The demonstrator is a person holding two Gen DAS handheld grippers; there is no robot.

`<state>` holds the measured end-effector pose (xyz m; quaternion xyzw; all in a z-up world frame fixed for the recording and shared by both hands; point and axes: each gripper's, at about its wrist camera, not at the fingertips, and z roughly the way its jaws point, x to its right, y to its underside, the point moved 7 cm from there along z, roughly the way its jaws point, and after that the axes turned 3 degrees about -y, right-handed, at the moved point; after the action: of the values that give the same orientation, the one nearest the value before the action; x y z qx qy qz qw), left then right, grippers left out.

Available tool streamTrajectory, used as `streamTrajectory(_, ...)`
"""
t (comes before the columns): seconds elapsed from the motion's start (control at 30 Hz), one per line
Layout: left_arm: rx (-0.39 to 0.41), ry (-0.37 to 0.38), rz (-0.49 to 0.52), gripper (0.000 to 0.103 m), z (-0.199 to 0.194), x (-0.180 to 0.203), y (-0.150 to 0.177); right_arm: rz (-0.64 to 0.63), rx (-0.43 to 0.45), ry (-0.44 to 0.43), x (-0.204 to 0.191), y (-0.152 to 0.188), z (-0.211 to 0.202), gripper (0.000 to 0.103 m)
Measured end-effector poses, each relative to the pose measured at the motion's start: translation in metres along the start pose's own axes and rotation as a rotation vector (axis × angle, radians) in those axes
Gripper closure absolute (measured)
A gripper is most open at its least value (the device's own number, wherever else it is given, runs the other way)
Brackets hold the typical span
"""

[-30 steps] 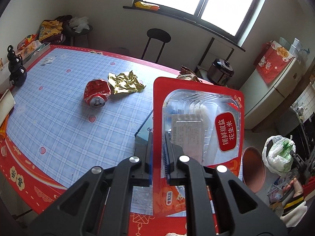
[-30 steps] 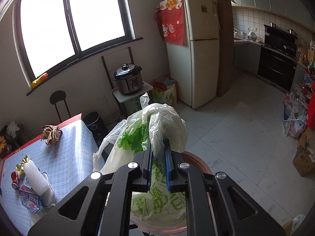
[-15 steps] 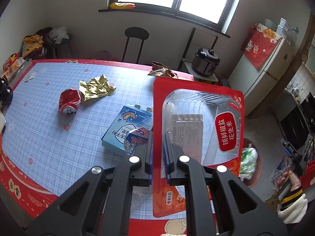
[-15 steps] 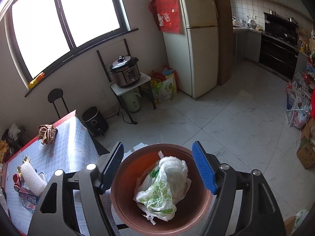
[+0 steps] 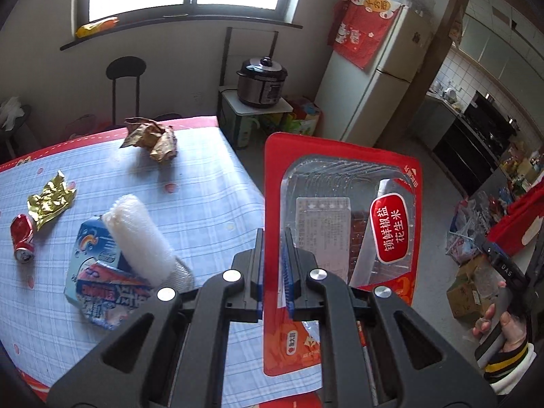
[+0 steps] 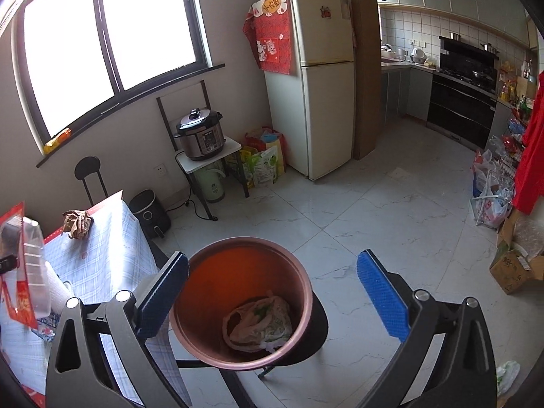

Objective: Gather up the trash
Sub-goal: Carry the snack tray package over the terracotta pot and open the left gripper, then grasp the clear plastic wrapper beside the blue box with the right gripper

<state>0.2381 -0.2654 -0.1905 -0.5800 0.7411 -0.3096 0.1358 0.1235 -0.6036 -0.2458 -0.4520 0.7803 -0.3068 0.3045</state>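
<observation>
L tool (image 5: 272, 265) is clamped tight on the edge of a flat red plastic peanut pack w/ a clear window & empty tray (image 5: 340, 224), held upright past the edge of the blue-checked, red-bordered surface (image 5: 204, 183). In the R wrist view the same pack (image 6: 25, 261) shows at far left, well apart from the round brown plastic bin (image 6: 241, 309), which stands on the floor just beside the surface's corner.

R tool (image 6: 272, 292) has just been opening; jaws now stand wide w/ nothing between them, right over the bin. The crumpled white-and-green plastic bag (image 6: 260, 323) lies at the bin's bottom, so that drop looks done.

Step in hand, as I judge it: carry the pack over the bin & let go. To do it well:
- clear the R tool off the bin mouth first, so the two don't clash
- the pack is wide & stiff; tip it long edge down so it slides in, not bridges the rim
- open only once the pack's low end is inside the rim

Left on the surface: crushed red can (image 5: 22, 238), gold foil wrapper (image 5: 51, 200), brown crumpled paper (image 5: 153, 139), white bubble-wrap roll (image 5: 139, 238), blue carton (image 5: 91, 244).
</observation>
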Motion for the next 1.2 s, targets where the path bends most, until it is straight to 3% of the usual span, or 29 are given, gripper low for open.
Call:
streamTrajectory(0.2,-0.089,0.085,0.115,0.090,0.065,0.083,-0.016,0.074,0.010,0.084,0.054,0.015,-0.028,0.005)
streamTrajectory(0.37,-0.147,0.112,0.193,0.086,0.108,0.143,-0.023,0.144,0.002,0.147,0.092,0.024,-0.035,0.005)
streamTrajectory(0.4,-0.160,0.138,0.208,0.080,0.113,0.153,-0.023,0.154,0.001,0.154,0.096,0.025,-0.035,0.005)
streamTrajectory(0.47,-0.149,0.176,0.241,0.031,0.117,0.174,-0.027,0.164,0.002,0.164,0.102,0.028,-0.038,0.005)
streamTrajectory(0.5,-0.125,0.182,0.256,0.023,0.115,0.182,-0.031,0.166,0.003,0.167,0.104,0.029,-0.039,0.005)
streamTrajectory(0.63,-0.067,0.199,0.297,0.019,0.102,0.197,-0.039,0.178,0.002,0.164,0.107,0.032,-0.041,0.005)
streamTrajectory(0.73,-0.024,0.203,0.270,0.009,0.084,0.185,-0.044,0.173,0.009,0.152,0.099,0.031,-0.042,0.005)
streamTrajectory(0.9,0.023,0.140,0.207,0.006,0.053,0.136,-0.048,0.139,0.022,0.100,0.073,0.019,-0.037,0.005)
streamTrajectory(1.2,0.062,-0.058,0.016,0.006,-0.002,-0.013,-0.036,0.037,-0.007,-0.040,-0.010,0.011,-0.015,0.005)
